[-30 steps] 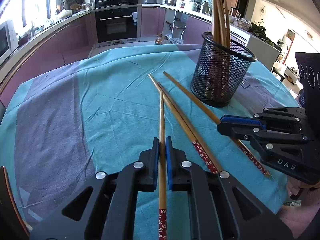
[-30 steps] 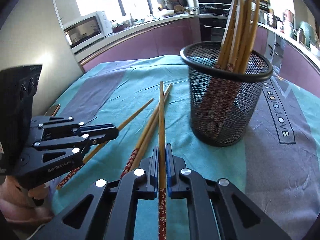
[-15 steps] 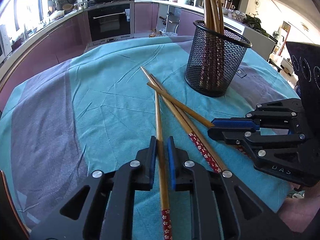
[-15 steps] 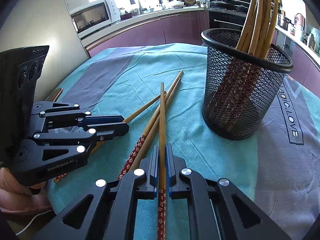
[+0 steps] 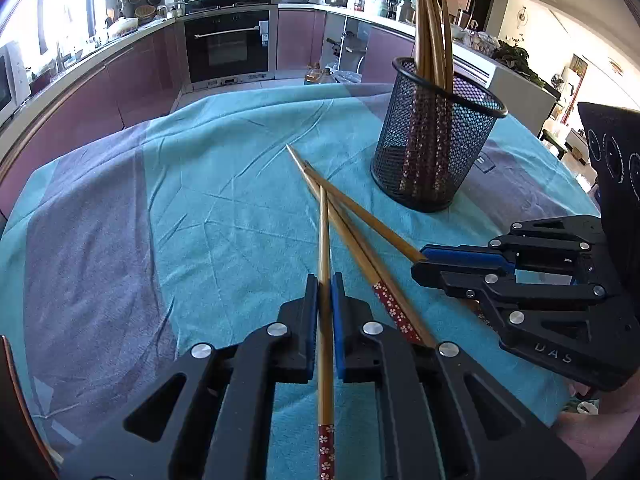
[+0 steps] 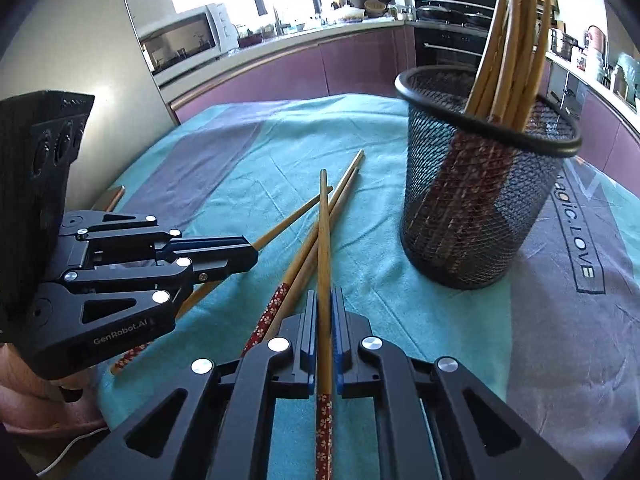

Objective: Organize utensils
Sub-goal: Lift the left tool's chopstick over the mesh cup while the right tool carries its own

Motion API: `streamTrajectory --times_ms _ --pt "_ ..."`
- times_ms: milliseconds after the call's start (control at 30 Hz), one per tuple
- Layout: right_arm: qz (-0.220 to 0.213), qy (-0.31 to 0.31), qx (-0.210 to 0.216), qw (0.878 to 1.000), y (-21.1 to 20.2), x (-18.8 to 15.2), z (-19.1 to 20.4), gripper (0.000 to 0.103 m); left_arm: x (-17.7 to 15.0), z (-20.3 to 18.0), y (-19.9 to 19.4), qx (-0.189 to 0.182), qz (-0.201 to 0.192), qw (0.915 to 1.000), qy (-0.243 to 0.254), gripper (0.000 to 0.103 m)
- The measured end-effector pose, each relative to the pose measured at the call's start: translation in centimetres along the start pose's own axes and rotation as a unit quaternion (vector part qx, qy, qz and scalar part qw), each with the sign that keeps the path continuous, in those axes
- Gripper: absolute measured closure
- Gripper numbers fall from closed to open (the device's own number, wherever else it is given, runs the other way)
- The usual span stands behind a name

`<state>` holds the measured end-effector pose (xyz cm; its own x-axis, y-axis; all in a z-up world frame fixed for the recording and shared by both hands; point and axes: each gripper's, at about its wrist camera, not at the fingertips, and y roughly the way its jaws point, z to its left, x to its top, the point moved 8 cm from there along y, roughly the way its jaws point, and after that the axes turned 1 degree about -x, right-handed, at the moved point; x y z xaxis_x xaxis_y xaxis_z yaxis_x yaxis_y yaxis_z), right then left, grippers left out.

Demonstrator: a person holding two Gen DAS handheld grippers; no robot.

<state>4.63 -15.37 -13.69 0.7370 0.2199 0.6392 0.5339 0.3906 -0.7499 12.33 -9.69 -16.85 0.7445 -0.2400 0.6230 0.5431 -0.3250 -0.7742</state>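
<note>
My left gripper (image 5: 324, 280) is shut on a bamboo chopstick (image 5: 324, 240) with a red floral end, held along its fingers. My right gripper (image 6: 325, 294) is shut on another such chopstick (image 6: 323, 240); it also shows in the left wrist view (image 5: 424, 258). Two loose chopsticks (image 5: 352, 232) lie together on the teal tablecloth (image 5: 224, 200) between the grippers. A black mesh holder (image 5: 432, 148) with several chopsticks stands upright beyond them; it also shows in the right wrist view (image 6: 476, 196).
The round table's front edge is close under both grippers. A grey stripe (image 5: 88, 264) crosses the cloth on the left. Kitchen counters, an oven (image 5: 228, 46) and a microwave (image 6: 184, 44) ring the room behind.
Both grippers have drawn back and lifted a little with their chopsticks. The left-held chopstick's tip now crosses over the loose pair. The holder looks farther from the left gripper.
</note>
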Motion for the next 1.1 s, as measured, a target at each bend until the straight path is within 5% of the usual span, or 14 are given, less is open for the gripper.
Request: streamTrajectory --times_ms 1100 --pt "-0.091 0.024 0.018 0.995 -6.7 2.3 -1.3 0.097 3.1 -1.7 -6.7 -0.072 -0.073 0.9946 -0.015 0.096"
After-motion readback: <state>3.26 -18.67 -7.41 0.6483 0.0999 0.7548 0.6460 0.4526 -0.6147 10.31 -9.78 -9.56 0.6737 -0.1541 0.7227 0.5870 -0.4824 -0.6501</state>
